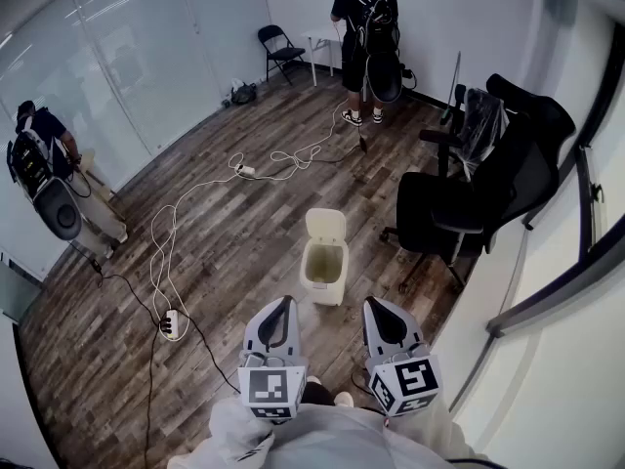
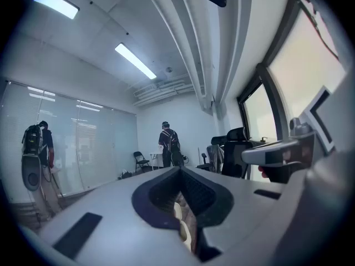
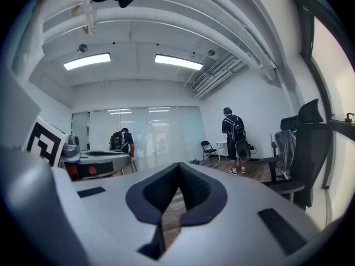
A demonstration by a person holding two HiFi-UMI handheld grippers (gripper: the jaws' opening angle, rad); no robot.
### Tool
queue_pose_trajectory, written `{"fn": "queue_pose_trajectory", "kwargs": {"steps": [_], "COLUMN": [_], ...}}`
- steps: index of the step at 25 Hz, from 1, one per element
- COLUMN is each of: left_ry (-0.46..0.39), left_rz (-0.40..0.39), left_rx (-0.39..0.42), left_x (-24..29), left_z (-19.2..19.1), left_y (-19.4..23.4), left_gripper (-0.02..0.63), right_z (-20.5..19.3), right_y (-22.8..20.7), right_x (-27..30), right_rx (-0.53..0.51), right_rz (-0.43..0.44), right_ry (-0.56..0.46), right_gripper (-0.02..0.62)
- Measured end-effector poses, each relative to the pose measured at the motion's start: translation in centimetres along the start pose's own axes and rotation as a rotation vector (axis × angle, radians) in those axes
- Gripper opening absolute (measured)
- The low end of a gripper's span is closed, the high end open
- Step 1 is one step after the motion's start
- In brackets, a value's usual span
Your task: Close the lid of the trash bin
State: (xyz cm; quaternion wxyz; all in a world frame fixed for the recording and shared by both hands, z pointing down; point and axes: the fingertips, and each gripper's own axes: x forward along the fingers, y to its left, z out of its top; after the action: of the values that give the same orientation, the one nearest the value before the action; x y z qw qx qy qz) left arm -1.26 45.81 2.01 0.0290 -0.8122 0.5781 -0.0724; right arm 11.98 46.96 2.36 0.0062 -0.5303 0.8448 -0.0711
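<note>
on wood floor (image 1: 234,242), trash bin (image 1: 326,292) gapes, lid (image 1: 325,225) up; left gripper (image 1: 284,303) and right gripper (image 1: 375,305) closed.

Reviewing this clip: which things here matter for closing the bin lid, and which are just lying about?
Job in hand: trash bin; its raised lid; left gripper and right gripper, both shut and empty.

Lying about: black office chair; folding chair; power strip on the floor.
</note>
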Motion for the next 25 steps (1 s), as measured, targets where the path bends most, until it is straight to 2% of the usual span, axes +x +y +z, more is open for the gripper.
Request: {"fn": "queue_pose_trajectory", "kwargs": {"steps": [7,13,19,25], "left_ry": [0.013,0.024,0.028,0.064], "left_rz": [-0.002,-0.01,-0.002,-0.013], "left_rx": [-0.022,-0.03,-0.043,-0.064], "left_x": [1.4,5.1,10.0,17.0], "left_z": [-0.7,-1.5,-2.9,-4.4], "left_y": [0.0,1.1,4.3,9.0], "left_gripper": [0.005,0.005,0.005,0.005], "right_z": [-0.5,-0.8,-2.0,-2.0], "right_y": [-0.8,-3.1,-4.7,-6.0], "right_x": [0.8,4.0,9.1,17.6], "right_rx": [-0.001,-0.003,-0.003,-0.005], "right_rz": [0.0,-0.023,-0.035,-0.037], "right_ry": [0.015,0.036,0.064,0.103], "right_gripper": [0.023,0.023,0.023,0.023]}}
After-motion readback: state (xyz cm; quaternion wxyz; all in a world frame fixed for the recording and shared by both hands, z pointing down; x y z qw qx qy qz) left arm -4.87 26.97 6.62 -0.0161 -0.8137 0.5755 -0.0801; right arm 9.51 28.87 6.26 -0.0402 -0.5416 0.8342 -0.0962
